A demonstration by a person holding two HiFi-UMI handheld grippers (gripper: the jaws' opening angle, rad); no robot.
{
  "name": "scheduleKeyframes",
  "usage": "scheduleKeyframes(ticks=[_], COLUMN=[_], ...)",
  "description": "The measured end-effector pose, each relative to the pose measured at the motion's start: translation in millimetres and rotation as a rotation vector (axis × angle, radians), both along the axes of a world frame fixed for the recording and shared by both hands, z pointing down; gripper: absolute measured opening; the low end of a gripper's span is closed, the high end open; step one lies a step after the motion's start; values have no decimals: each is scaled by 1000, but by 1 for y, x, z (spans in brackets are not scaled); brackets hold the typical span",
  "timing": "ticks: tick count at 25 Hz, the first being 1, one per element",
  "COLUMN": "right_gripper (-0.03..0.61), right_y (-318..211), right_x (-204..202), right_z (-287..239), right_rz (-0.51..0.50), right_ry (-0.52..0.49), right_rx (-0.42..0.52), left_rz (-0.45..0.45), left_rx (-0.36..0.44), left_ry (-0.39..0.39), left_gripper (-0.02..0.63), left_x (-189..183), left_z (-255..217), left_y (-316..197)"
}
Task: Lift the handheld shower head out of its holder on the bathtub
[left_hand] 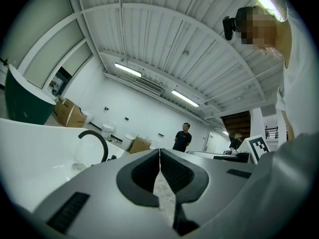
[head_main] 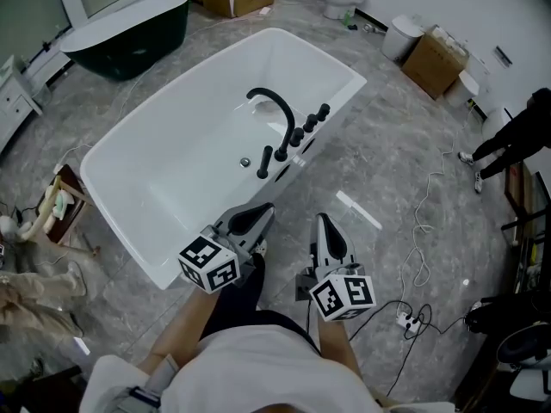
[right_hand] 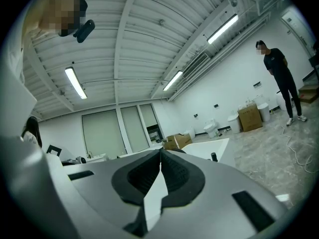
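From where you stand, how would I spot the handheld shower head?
Find the white bathtub; black fittings line its right rim. The shower head is the slim upright stick at the row's near end, taller than the knobs and straight, unlike the arched spout.

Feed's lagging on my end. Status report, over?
Left gripper and right gripper shut, empty, near the tub. Shower head in its holder on the rim, untouched. Spout and knobs close beside it.

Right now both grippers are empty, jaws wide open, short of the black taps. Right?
No. Both pairs of jaws are shut, as the two gripper views show. The left gripper and right gripper are empty and short of the black taps.
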State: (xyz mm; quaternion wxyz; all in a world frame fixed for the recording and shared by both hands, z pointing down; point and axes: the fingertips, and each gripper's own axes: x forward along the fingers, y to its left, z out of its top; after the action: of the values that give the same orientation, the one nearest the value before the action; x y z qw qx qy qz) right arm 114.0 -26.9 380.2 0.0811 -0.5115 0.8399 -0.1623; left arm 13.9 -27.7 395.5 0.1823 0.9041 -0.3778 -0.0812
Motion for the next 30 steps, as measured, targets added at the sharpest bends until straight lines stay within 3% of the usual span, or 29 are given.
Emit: scheduleKeyframes(ticks=[30], right_gripper=[18], right_y=[-230], right_x=[-44], right_z=[-8], right_rz=[-94], right_ry=[37], right_rx=[-18], left_rz=[-93], left_rx=[-53], left_ry=[45], left_gripper=[12], left_x=[-46], left_z=[9], left_y=[-225])
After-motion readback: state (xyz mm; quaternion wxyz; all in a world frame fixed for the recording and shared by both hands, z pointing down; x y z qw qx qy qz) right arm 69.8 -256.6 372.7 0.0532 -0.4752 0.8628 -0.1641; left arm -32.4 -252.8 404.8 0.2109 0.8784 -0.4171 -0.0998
